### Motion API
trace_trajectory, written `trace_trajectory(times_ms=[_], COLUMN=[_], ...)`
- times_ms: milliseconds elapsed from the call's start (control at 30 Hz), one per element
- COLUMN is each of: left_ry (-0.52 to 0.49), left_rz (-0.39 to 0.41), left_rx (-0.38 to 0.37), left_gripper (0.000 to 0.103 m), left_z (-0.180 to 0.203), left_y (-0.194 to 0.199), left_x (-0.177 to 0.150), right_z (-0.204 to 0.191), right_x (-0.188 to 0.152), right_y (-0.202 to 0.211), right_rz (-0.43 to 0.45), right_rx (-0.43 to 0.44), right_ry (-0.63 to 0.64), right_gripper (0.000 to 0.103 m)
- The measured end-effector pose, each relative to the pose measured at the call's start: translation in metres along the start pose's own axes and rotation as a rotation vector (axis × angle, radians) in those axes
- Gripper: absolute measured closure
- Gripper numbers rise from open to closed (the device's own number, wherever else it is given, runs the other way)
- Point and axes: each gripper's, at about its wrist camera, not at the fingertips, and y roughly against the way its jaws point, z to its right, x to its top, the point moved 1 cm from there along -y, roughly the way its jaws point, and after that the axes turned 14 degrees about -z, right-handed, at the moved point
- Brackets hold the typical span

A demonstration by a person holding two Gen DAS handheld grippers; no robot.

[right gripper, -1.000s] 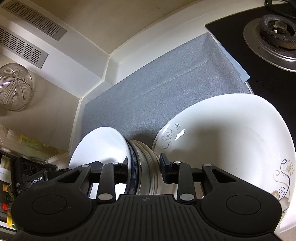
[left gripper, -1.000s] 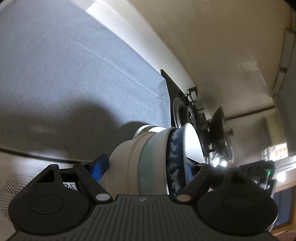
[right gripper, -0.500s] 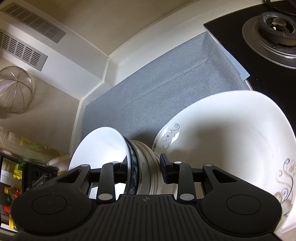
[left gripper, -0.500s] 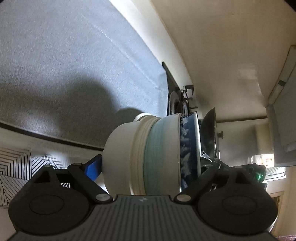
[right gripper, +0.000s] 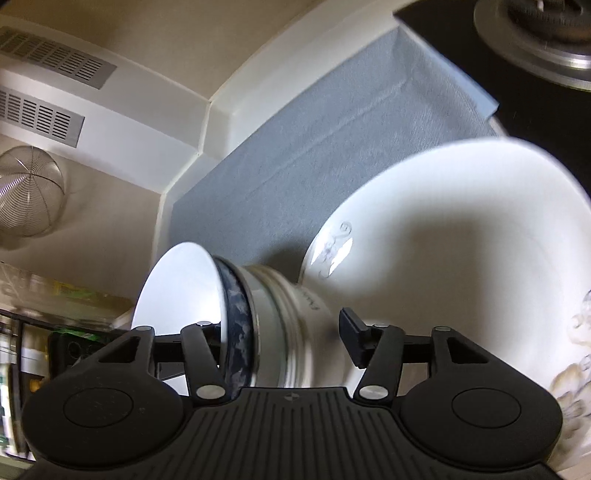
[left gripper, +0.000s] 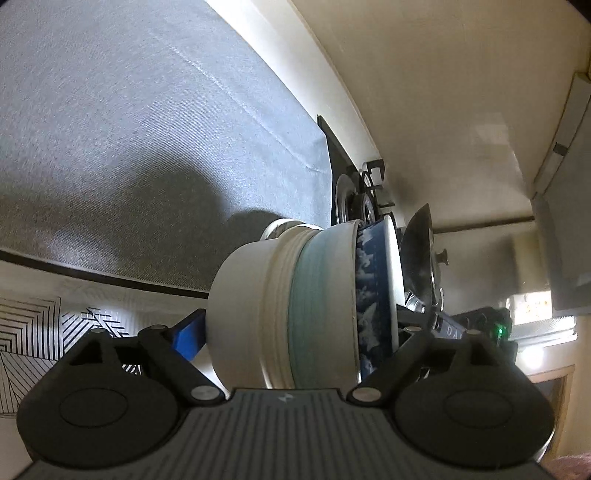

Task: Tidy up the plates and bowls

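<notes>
A stack of nested bowls [left gripper: 295, 295] hangs on its side: white ones, a pale green one and a blue-patterned one at the rim end. My left gripper [left gripper: 295, 328] spans it from base to rim. Its blue pad [left gripper: 188, 332] lies on the white base, and the other finger sits behind the blue bowl. In the right wrist view the same stack of bowls [right gripper: 266, 314] sits between the fingers of my right gripper [right gripper: 282, 328], whose jaws are opening. Its right finger [right gripper: 352, 332] stands apart from the stack. A big white floral bowl [right gripper: 461, 258] stands just right of it.
A grey mat [right gripper: 314, 147] covers the counter up to a white back ledge. A black gas stove [right gripper: 535, 33] lies beyond the mat, with a dark pan [left gripper: 417, 258] past the stack. A wire strainer [right gripper: 26, 195] hangs on the left wall.
My right gripper's jaws have spread, and its right finger has come off the stack. In the left wrist view the stack sits closer and fuller between the fingers than a second ago.
</notes>
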Motion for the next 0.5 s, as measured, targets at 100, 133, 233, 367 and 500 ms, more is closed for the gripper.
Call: trace_trajectory(times_ms=[100,133,233,367,500], left_ry=[-0.032,-0.034,-0.026,-0.016,-0.014], left_rz=[-0.007,-0.009,-0.010,-0.008,0.002], left_rx=[0.026,0.026,0.032,0.024,0.009], left_gripper=[0.012,0.012,0.012,0.012,0.010], left_z=[0.005,0.006,0.006,0.004,0.004], left_y=[0.000,0.000,0.001,0.003,0.008], left_x=[0.000,0.000,0.000,0.001,-0.002], right_z=[0.003,0.005,0.001,-0.006,-0.008], right_x=[0.001,0.000,-0.002,-0.004,-0.006], right_y=[-0.002,0.000,0.003,0.006,0.007], right_rz=[-0.008,-0.006,0.011,0.015,0.021], right_rx=[0.012,0.017,0.011,-0.006,-0.006], right_ry=[-0.003,-0.003,0.018,0.036,0.028], right_gripper=[0.045,0.045,0.054,0.057,0.059])
